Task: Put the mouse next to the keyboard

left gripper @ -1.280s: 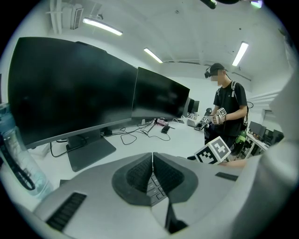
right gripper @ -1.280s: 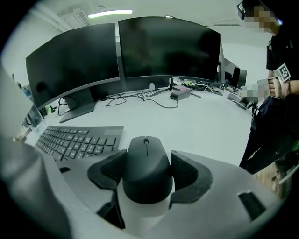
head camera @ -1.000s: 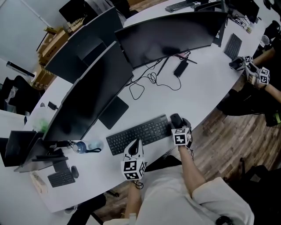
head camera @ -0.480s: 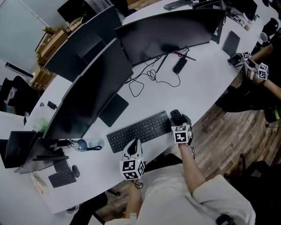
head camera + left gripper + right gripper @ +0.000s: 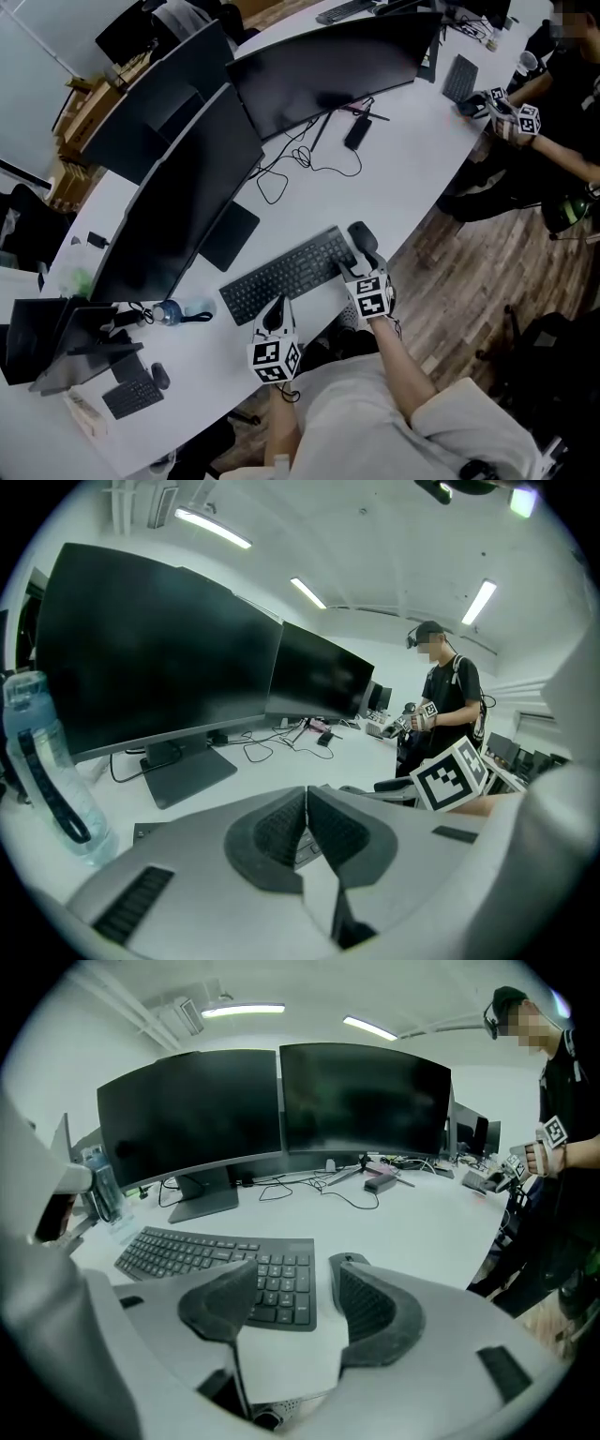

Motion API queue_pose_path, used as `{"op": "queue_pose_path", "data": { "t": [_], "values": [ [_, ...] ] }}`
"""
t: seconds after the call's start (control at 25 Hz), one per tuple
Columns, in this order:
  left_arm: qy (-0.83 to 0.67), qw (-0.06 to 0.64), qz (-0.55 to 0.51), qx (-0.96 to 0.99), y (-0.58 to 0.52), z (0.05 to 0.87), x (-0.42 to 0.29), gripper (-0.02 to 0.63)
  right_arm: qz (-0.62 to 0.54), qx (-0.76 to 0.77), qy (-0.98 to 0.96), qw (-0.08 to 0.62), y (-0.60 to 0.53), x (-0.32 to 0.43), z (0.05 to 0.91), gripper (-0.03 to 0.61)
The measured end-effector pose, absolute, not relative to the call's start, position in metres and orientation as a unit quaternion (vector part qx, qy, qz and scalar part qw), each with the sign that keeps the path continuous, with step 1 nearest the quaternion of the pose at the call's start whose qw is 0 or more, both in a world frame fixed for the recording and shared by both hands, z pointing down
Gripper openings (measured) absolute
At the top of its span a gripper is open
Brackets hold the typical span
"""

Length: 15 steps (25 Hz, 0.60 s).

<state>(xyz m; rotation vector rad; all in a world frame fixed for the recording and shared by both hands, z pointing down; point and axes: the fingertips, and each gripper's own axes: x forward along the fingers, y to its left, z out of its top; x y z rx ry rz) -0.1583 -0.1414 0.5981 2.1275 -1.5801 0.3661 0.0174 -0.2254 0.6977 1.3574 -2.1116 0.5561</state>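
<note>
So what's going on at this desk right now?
A person works a gripper in each hand at a white desk. The mouse lies beside the keyboard's right end, ungripped. The right gripper hovers just short of it, jaws closing with nothing between them. The left gripper is shut and empty, by the keyboard's front edge.

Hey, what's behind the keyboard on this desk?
Behind the keyboard sit a flat monitor base, loose cables and dark monitors. They hide the desk behind them.
</note>
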Motion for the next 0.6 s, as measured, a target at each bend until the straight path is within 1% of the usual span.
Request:
{"op": "queue_pose_path", "data": {
  "t": [0.16,0.4,0.6],
  "values": [
    [-0.563,0.236,0.12,0.783,-0.134,0.595,-0.157,0.023,0.184,0.512,-0.792,0.277,-0.206,0.011,0.68,0.262],
    [-0.541,0.231,0.11,0.801,-0.125,0.59,-0.144,0.023,0.166,0.498,-0.808,0.268,-0.182,-0.002,0.654,0.264],
    [-0.533,0.227,0.109,0.807,-0.112,0.59,-0.147,0.023,0.151,0.465,-0.836,0.249,-0.156,-0.021,0.639,0.258]
  ]
}}
